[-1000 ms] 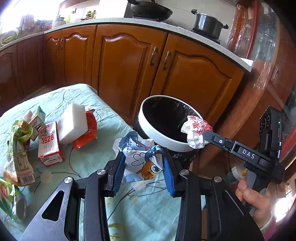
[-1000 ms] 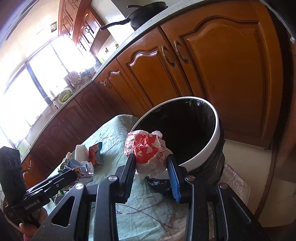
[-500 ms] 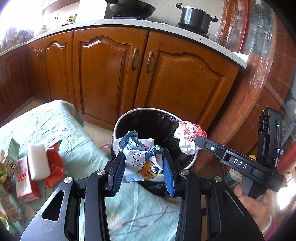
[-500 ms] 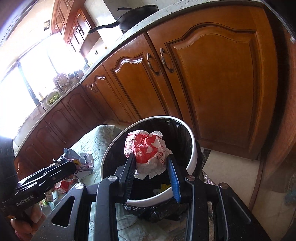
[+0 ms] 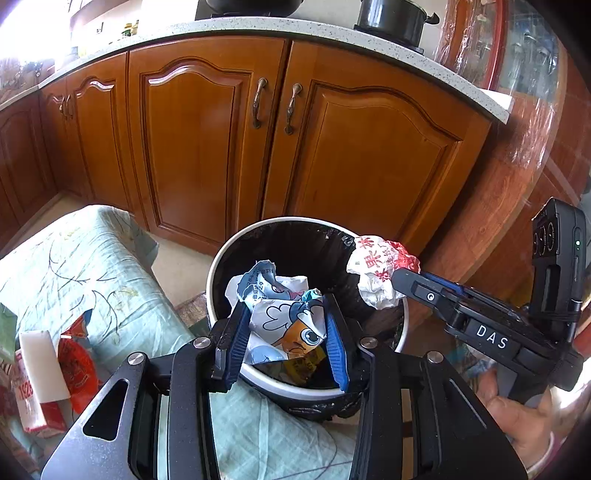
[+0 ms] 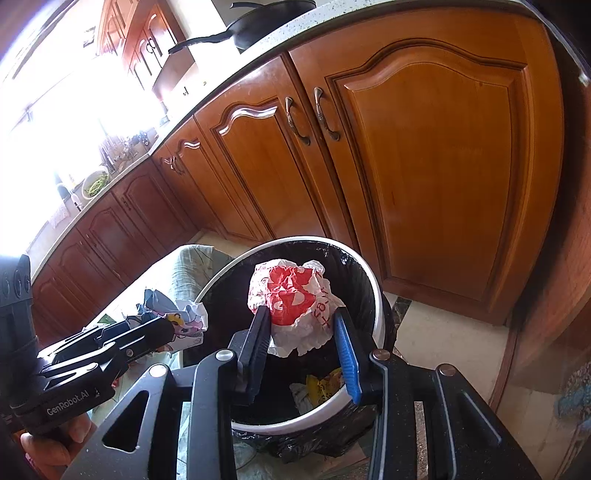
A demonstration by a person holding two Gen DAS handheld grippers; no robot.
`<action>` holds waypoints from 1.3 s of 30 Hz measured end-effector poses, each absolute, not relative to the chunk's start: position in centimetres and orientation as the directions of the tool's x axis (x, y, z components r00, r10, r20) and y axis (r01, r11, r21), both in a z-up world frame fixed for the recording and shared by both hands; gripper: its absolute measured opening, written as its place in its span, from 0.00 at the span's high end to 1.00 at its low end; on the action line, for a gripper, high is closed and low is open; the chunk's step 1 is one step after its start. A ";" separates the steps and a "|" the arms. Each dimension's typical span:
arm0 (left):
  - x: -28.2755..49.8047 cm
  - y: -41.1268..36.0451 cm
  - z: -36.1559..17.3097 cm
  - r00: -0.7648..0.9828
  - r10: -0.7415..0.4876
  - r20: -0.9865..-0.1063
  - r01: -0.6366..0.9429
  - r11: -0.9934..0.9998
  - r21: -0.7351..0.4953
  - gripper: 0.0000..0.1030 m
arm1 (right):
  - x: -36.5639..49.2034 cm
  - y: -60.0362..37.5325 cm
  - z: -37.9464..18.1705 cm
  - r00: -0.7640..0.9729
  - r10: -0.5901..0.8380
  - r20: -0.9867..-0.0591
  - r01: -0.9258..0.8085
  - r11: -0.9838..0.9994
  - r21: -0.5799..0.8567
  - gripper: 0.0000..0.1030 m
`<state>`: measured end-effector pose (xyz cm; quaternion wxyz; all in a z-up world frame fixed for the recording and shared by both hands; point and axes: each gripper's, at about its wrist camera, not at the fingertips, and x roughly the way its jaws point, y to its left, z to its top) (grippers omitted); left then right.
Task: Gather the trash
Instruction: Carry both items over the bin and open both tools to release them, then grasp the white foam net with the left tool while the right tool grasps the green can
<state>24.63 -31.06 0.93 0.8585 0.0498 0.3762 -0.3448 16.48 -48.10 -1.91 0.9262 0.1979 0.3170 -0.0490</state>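
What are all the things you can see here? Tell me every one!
Trash bin: one, white rim, black liner, beside the table.
Cartoon wrapper: one, white-blue-orange, over the bin.
Red-and-white wrapper: one, crumpled, over the bin.
Bin scraps: a few, yellow and white, at the bottom.
Table: one, pale green cloth.
Packets: several, red and white, on the table.
Cabinets: brown wood, behind.
Pot: one, black, on the counter.
Pan: one, black, on the counter.
Left gripper: shut on cartoon wrapper.
Right gripper: shut on red-and-white wrapper.
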 end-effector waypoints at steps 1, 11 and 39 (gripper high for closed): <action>24.7 -31.2 0.8 0.478 -0.553 -0.682 0.629 0.758 -0.172 0.65 | 16.6 -48.1 -1.9 0.792 0.033 -0.609 0.218 0.917 0.334 0.65; 25.3 -32.4 0.0 0.459 -0.541 -0.705 0.629 0.758 -0.172 0.57 | 16.8 -48.7 -2.1 0.790 0.041 -0.611 0.230 0.905 0.358 0.54; 16.6 -15.6 -0.9 0.573 -0.481 -0.664 0.434 0.865 -0.251 0.42 | 11.8 -37.7 -3.6 0.804 0.242 -0.544 0.069 0.869 0.490 0.18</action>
